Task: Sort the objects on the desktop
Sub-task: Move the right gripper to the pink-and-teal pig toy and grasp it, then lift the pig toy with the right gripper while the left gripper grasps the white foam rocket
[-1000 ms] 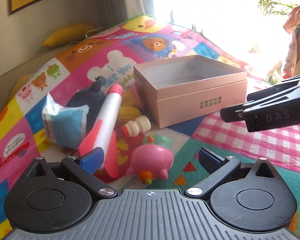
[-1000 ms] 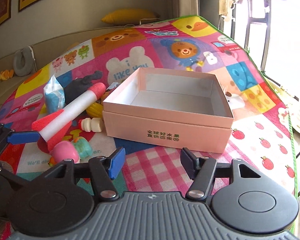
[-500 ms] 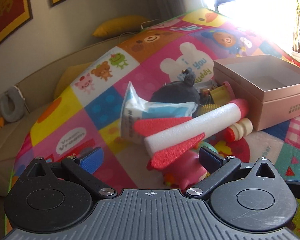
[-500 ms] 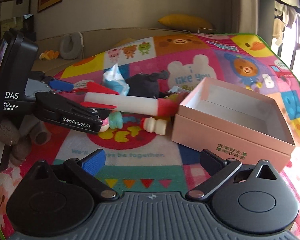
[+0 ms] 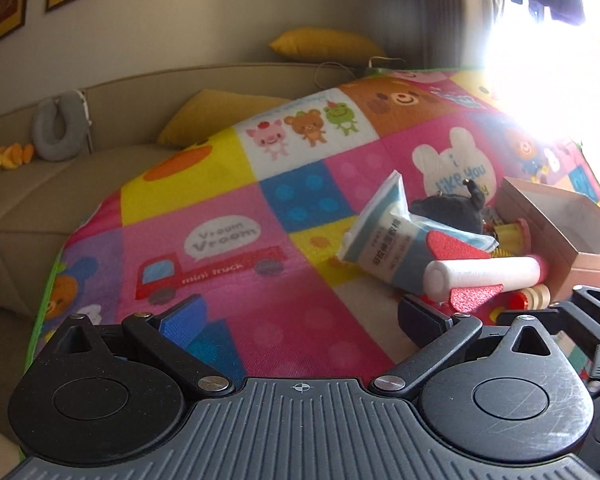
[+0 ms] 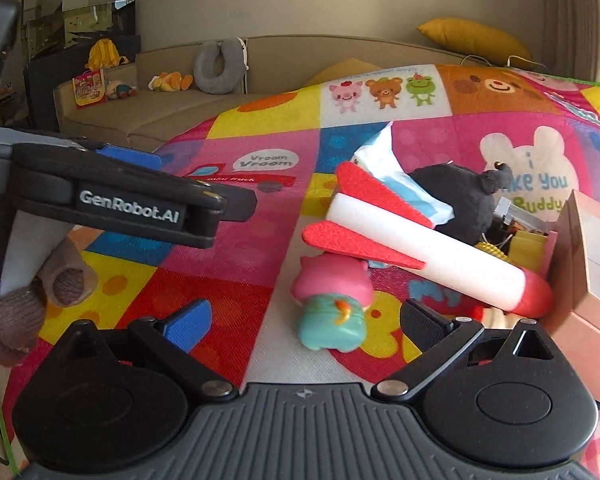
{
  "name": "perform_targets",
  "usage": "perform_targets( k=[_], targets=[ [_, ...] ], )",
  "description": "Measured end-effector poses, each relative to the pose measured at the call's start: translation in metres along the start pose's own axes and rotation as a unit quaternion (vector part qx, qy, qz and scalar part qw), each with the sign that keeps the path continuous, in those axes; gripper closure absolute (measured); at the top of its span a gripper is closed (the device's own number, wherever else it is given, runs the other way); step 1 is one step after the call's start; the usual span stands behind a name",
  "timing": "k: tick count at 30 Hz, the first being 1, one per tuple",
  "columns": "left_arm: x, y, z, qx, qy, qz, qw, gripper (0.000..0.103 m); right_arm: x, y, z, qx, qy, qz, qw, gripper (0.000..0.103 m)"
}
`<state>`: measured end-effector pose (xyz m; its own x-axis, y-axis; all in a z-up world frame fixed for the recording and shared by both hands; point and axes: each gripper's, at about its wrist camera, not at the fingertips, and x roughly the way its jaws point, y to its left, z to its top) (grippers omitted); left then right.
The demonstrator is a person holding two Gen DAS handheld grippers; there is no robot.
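The left gripper (image 5: 300, 320) has its jaws wide apart, holding nothing. The right gripper (image 6: 306, 320) has jaws closing slightly, empty, just before the pink-and-teal plastic toy (image 6: 332, 300) under the white foam rocket with red fins (image 6: 428, 256), beside the pink cardboard box (image 6: 592, 280) on the colourful cartoon play mat (image 6: 228, 264).

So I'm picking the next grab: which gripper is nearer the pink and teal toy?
Right. The right gripper, jaws closing but empty, frames the pink and teal toy. The left gripper hovers off to its side.
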<state>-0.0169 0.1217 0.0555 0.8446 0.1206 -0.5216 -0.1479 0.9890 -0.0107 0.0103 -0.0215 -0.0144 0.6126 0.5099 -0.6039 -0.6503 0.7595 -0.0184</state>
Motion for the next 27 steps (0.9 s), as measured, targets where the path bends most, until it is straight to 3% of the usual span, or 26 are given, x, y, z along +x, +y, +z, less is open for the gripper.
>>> perform_targets(
  k=[1,3,5,10,13,18,23,25,27],
  targets=[
    [-0.001,0.001,-0.001,-0.002,0.001,-0.003,1.0000,0.000,0.005,0.003,0.002,-0.002,0.003,-0.006,1.000,0.011],
    [-0.003,0.000,-0.003,-0.002,-0.001,-0.013,0.9999,0.000,0.012,0.004,0.005,-0.007,0.015,-0.017,1.000,0.041],
    [-0.005,-0.006,-0.004,0.002,-0.006,-0.029,0.9995,0.000,0.011,0.002,0.005,-0.013,0.022,-0.037,0.999,0.058],
    [-0.006,-0.050,-0.006,0.072,-0.031,-0.069,0.9946,0.000,-0.041,-0.028,-0.022,0.001,0.016,-0.058,0.998,0.059],
    [-0.001,-0.090,-0.011,0.160,-0.048,-0.083,0.9824,0.000,-0.082,-0.059,-0.050,0.036,0.024,-0.084,0.995,0.059],
    [0.026,-0.139,-0.019,0.272,-0.061,-0.046,0.9593,0.000,-0.132,-0.100,-0.090,0.096,0.038,-0.153,0.983,0.059],
    [0.049,-0.153,-0.023,0.310,-0.042,-0.019,0.9497,0.001,-0.148,-0.114,-0.115,0.138,0.032,-0.167,0.976,0.058],
    [0.053,-0.155,-0.025,0.321,-0.032,-0.014,0.9463,0.027,-0.149,-0.116,-0.119,0.153,0.022,-0.166,0.974,0.055],
    [0.055,-0.156,-0.028,0.332,-0.029,-0.008,0.9427,0.028,-0.146,-0.116,-0.119,0.162,0.012,-0.172,0.972,0.048]
  ],
)
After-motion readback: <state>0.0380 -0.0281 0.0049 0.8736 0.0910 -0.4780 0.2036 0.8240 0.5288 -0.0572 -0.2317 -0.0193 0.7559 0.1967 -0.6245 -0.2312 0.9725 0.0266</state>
